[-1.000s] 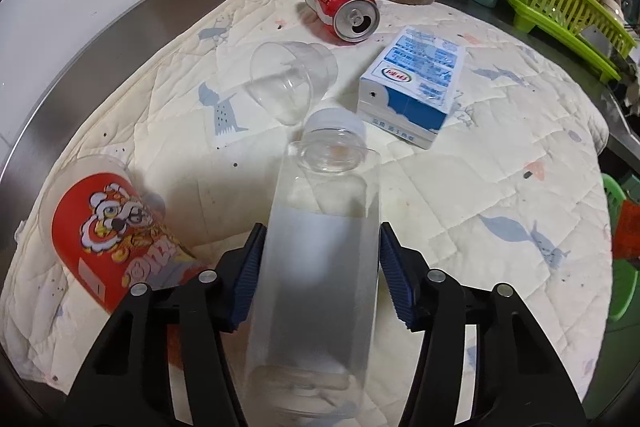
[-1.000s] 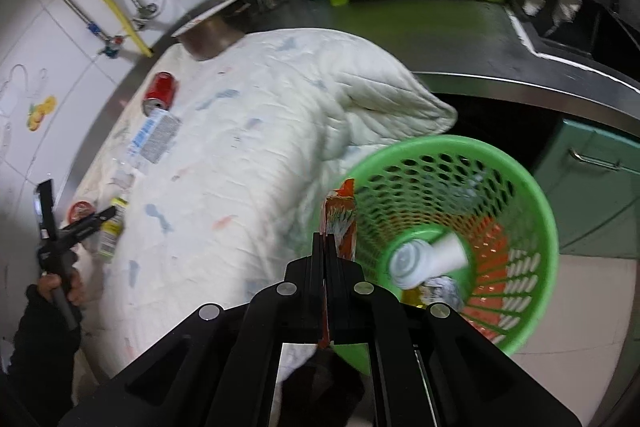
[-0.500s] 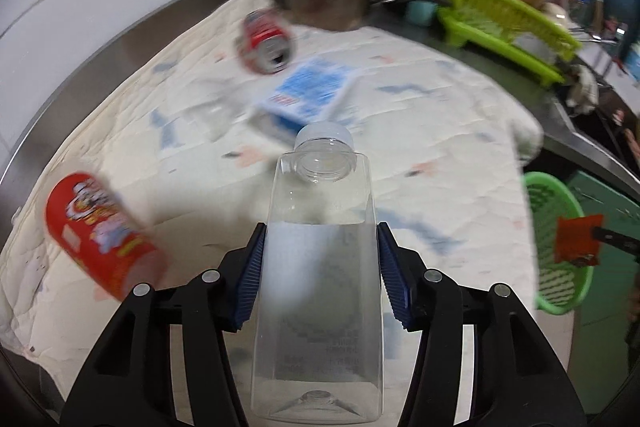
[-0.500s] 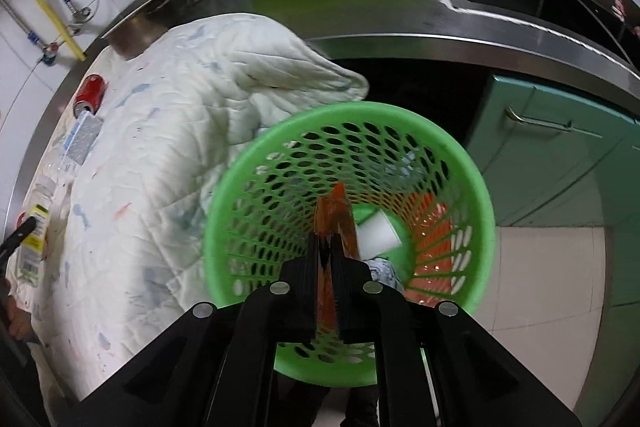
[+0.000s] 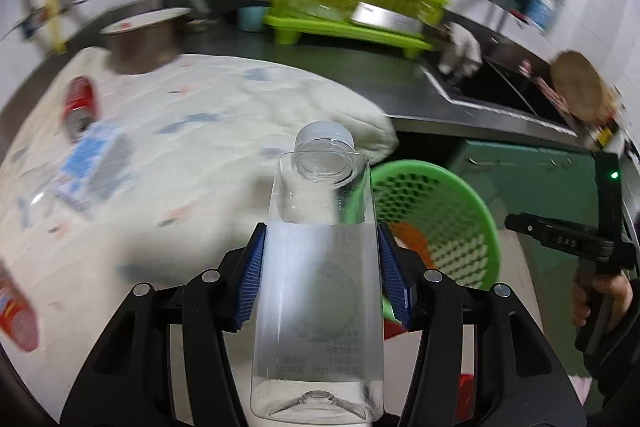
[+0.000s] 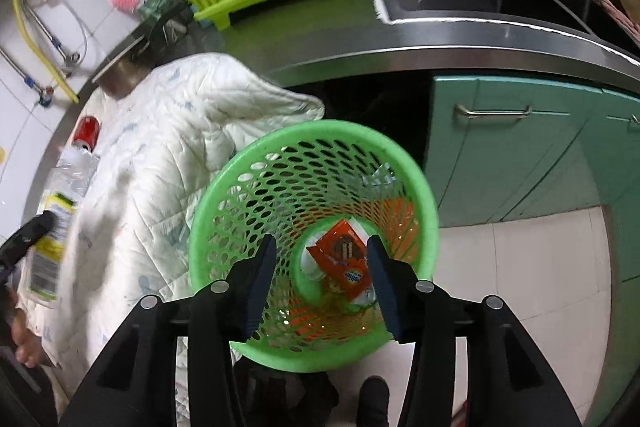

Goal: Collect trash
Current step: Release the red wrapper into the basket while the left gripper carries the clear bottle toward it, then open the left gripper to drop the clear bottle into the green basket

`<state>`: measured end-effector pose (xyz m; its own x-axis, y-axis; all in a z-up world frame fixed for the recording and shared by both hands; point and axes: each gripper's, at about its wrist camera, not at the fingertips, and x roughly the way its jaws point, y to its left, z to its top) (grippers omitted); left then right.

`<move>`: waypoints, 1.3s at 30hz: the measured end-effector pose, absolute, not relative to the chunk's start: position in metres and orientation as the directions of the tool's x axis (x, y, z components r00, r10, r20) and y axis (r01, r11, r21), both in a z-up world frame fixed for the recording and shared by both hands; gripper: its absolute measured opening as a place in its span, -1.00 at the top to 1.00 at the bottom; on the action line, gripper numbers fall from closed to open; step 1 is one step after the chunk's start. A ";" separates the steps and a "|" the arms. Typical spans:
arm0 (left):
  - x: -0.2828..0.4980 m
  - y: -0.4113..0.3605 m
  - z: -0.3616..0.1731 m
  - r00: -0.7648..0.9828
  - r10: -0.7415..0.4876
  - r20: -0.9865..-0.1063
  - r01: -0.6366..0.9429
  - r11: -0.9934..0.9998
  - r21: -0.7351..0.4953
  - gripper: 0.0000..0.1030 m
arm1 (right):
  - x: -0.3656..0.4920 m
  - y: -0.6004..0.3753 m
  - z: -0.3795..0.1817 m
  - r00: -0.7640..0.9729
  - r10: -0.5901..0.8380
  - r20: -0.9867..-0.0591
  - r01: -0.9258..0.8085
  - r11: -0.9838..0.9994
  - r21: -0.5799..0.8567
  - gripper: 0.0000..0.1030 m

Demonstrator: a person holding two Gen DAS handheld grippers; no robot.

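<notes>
Currently we are holding a clear plastic bottle [image 5: 320, 267] clamped in the left gripper [image 5: 320, 275], near the green basket [image 6: 248, 187]. Our right gripper [image 6: 320, 283] is hanging wide and empty above it, an orange wrapper [image 6: 342, 259] lying inside. A red can [image 5: 80, 105] and blue carton [image 5: 92, 167] are waiting on the quilt [image 5: 224, 107].

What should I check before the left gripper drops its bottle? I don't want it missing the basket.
1. Clear plastic bottle clamped between left gripper jaws: ok.
2. Bottle over the green basket: not ok, it is beside the rim, over the quilt's edge.
3. Right gripper jaws open, empty: ok.
4. Orange wrapper inside the basket: ok.
5. Right gripper out of the drop path: not ok, it hangs over the opening.
6. Room left in the basket: ok.
</notes>
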<state>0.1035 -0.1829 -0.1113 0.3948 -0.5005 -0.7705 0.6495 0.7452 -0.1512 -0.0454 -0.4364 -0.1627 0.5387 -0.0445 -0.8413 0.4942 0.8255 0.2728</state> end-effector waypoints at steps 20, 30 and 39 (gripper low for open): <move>0.064 -0.348 -0.188 0.160 -0.508 -0.847 0.766 0.605 -0.218 -0.24 | -0.116 -0.456 -0.140 0.589 -0.115 -0.800 0.557 0.775 0.299 -0.06; 0.076 -0.294 -0.153 0.227 -0.544 -0.808 0.719 0.653 -0.238 -0.28 | -0.104 -0.444 -0.133 0.613 -0.083 -0.785 0.507 0.804 0.311 -0.07; 0.100 -0.212 -0.116 0.377 -0.505 -0.777 0.620 0.760 -0.193 -0.29 | -0.055 -0.404 -0.119 0.644 0.004 -0.765 0.364 0.878 0.310 -0.14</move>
